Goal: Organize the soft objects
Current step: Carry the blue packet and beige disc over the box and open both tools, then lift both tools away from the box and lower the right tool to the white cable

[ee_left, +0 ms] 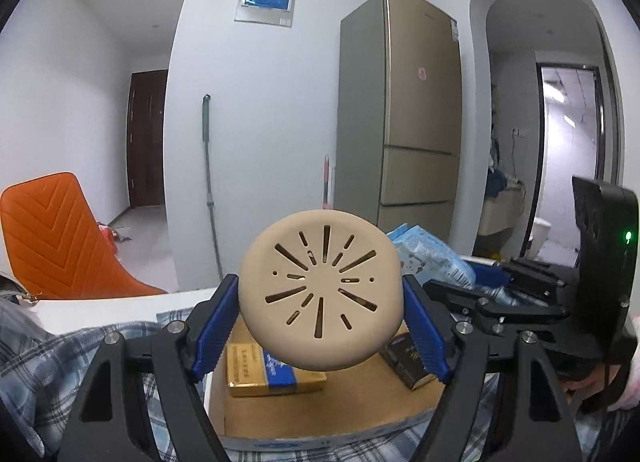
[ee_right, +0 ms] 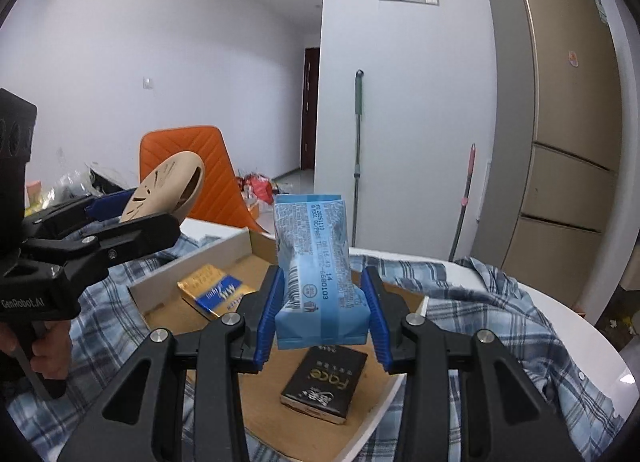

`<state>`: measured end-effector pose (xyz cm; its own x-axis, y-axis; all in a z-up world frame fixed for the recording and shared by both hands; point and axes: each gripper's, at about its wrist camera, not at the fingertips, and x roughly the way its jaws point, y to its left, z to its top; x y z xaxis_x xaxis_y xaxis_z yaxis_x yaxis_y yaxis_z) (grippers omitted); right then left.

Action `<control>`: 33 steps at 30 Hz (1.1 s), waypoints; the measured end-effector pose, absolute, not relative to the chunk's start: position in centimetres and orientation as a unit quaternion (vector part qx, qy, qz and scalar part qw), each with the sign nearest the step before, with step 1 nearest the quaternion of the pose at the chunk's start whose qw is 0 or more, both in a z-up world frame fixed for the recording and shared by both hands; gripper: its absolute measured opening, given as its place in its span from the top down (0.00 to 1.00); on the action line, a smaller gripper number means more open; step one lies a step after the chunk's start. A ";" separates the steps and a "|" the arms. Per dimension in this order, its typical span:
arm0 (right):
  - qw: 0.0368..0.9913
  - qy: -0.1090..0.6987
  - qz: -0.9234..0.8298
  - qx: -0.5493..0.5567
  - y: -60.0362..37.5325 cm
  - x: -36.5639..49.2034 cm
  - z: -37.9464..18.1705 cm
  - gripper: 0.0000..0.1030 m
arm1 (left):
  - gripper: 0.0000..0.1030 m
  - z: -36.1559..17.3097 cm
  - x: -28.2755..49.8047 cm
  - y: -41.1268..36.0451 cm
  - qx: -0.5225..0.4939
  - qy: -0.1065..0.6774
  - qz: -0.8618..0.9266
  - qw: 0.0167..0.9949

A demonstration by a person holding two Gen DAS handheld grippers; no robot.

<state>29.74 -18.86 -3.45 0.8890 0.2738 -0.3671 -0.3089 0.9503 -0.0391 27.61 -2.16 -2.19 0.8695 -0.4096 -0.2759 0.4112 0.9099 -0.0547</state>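
Right wrist: right tongs [ee_right: 320,314] clamping blue pack [ee_right: 320,282] upright above tray [ee_right: 176,274]; left tongs [ee_left: 320,322] at nine o'clock, gripping beige disc [ee_left: 320,294].

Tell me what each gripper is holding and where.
Left gripper: beige slotted disc, by opposite rim edges. Right gripper: blue tissue pack, by its lower sides.

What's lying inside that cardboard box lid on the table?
Inside the cardboard lid lie a gold-and-blue packet and a black box. The held blue pack hides part of the floor.
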 end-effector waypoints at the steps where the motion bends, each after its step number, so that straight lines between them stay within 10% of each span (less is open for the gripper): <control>1: 0.970 0.186 0.150 -0.050 -18.8 29.9 -3.6 0.62 | 0.22 -2.5 27.8 -2.4 0.009 0.143 -0.213 0.966; 18: 0.962 0.216 0.161 -0.053 -18.4 31.0 -4.6 0.62 | 0.20 -4.0 28.6 -4.0 0.038 0.167 -0.206 0.963; 21: 0.963 0.221 0.149 -0.052 -18.4 31.1 -4.7 0.41 | 0.14 -4.0 28.6 -4.3 0.040 0.169 -0.203 0.964; 33: 0.965 0.216 0.138 -0.053 -18.5 30.8 -4.5 0.41 | 0.00 -3.7 27.6 -3.5 0.027 0.146 -0.184 0.972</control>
